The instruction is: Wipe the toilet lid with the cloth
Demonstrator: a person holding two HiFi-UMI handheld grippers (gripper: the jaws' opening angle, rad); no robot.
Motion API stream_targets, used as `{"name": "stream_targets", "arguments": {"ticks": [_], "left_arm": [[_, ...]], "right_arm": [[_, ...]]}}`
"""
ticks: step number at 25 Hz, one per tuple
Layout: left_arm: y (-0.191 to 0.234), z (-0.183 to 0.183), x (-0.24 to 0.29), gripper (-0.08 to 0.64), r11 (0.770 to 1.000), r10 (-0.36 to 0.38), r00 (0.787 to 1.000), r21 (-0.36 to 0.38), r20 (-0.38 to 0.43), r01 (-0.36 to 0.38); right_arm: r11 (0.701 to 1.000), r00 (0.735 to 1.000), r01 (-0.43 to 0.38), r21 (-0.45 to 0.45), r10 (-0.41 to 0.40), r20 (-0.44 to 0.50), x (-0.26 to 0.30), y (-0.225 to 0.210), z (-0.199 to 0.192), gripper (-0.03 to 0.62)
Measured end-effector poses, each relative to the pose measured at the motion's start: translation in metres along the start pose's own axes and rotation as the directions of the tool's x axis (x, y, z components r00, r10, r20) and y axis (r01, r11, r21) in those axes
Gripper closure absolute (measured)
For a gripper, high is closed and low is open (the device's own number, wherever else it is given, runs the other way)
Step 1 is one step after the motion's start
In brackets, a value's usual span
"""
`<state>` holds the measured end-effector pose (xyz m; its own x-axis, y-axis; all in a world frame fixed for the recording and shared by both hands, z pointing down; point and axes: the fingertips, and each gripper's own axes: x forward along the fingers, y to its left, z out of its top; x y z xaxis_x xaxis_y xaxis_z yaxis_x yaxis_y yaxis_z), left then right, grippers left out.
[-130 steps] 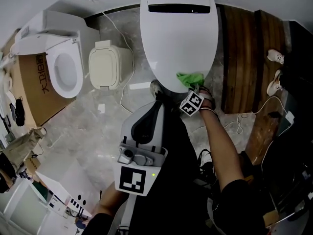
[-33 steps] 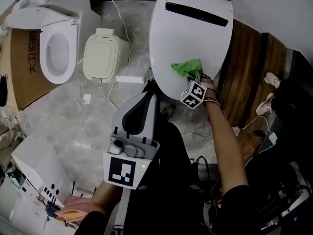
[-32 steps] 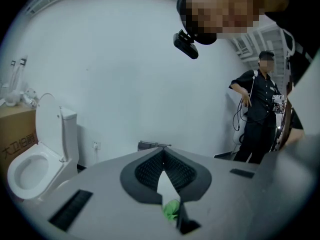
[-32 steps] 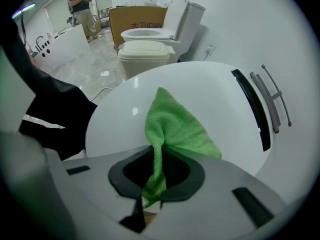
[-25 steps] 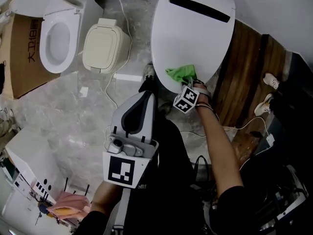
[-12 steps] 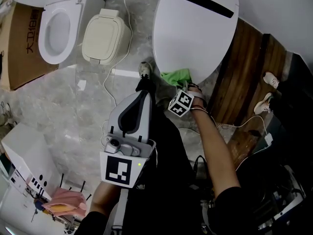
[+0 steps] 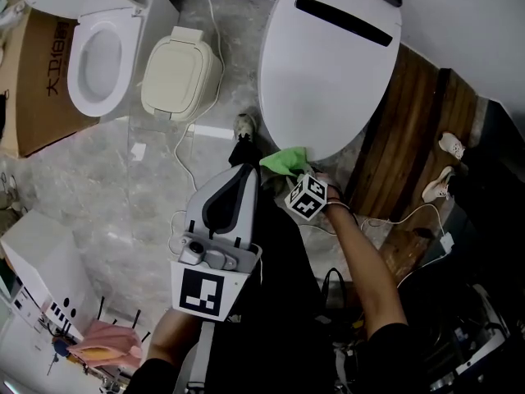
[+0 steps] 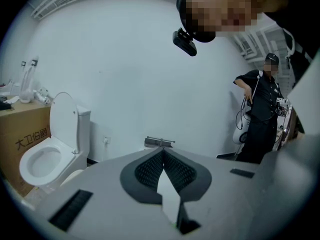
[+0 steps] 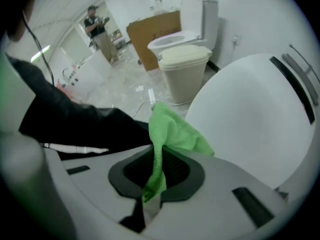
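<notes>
We are recording the right gripper drawing back toward the person. A second ago its cloth was lying on the front part of the toilet lid. Now it is sitting at the lid's front rim, mostly over the floor and the person's dark clothing. From the head view we are unable to confirm whether any corner is still touching the rim. The right gripper view is suggesting that the cloth is hanging just beside the lid, not on it.

The right jaws are clamping the green cloth between their pads, with a loose fold standing up above them. The left gripper is idling near the person's body, its jaws closed together on nothing and pointing toward the wall and the second toilet.

We are reading this as one wiping stroke running out at the front edge. The rear half of the lid, up toward the dark slot, is showing no contact with the cloth at this moment. In our judgement the task is calling for the cloth to be set back on the lid for a further pass.
</notes>
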<state>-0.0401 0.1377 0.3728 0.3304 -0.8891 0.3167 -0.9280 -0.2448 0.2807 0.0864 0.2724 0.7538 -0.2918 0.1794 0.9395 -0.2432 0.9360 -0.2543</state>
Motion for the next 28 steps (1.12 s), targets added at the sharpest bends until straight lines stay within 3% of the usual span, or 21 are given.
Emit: {"name": "stream_targets", "arguments": {"ticks": [3,6,8,13,17,20,23,25,28], "left_arm": [[0.009,0.002,0.01,0.552,1.0,0.0,1.0,-0.01,-0.008,0.0],[0.018,0.009,0.022,0.552,1.0,-0.004,1.0,-0.02,-0.012,0.004],[0.025,0.013,0.032,0.552,1.0,-0.008,1.0,-0.025,-0.015,0.008],[0.045,0.028,0.059,0.552,0.999,-0.02,1.0,-0.029,-0.007,0.02],[0.06,0.039,0.082,0.552,0.999,-0.026,1.0,-0.032,-0.017,0.026],[0.071,0.047,0.102,0.552,0.999,-0.035,0.999,-0.034,-0.023,0.035],[0.083,0.055,0.12,0.552,0.999,-0.044,0.999,-0.03,-0.024,0.043],[0.091,0.059,0.131,0.552,0.999,-0.048,0.998,-0.027,-0.029,0.047],[0.102,0.064,0.144,0.552,0.999,-0.047,0.998,-0.025,-0.033,0.046]], "right_arm": [[0.969,0.976,-0.05,0.24,-0.004,0.219,-0.038,-0.022,0.031,0.546],[0.868,0.912,-0.127,0.481,-0.088,0.4,-0.081,-0.068,0.055,0.546],[0.794,0.864,-0.154,0.588,-0.18,0.47,-0.105,-0.109,0.064,0.546],[0.64,0.766,-0.13,0.757,-0.419,0.487,-0.15,-0.218,0.079,0.546],[0.554,0.717,-0.071,0.829,-0.55,0.429,-0.175,-0.294,0.084,0.546],[0.51,0.7,-0.027,0.86,-0.605,0.381,-0.184,-0.343,0.087,0.546],[0.482,0.702,0.028,0.876,-0.633,0.326,-0.183,-0.38,0.089,0.546],[0.471,0.715,0.062,0.88,-0.636,0.29,-0.176,-0.397,0.09,0.546],[0.477,0.756,0.113,0.872,-0.611,0.236,-0.157,-0.409,0.09,0.546]]}}
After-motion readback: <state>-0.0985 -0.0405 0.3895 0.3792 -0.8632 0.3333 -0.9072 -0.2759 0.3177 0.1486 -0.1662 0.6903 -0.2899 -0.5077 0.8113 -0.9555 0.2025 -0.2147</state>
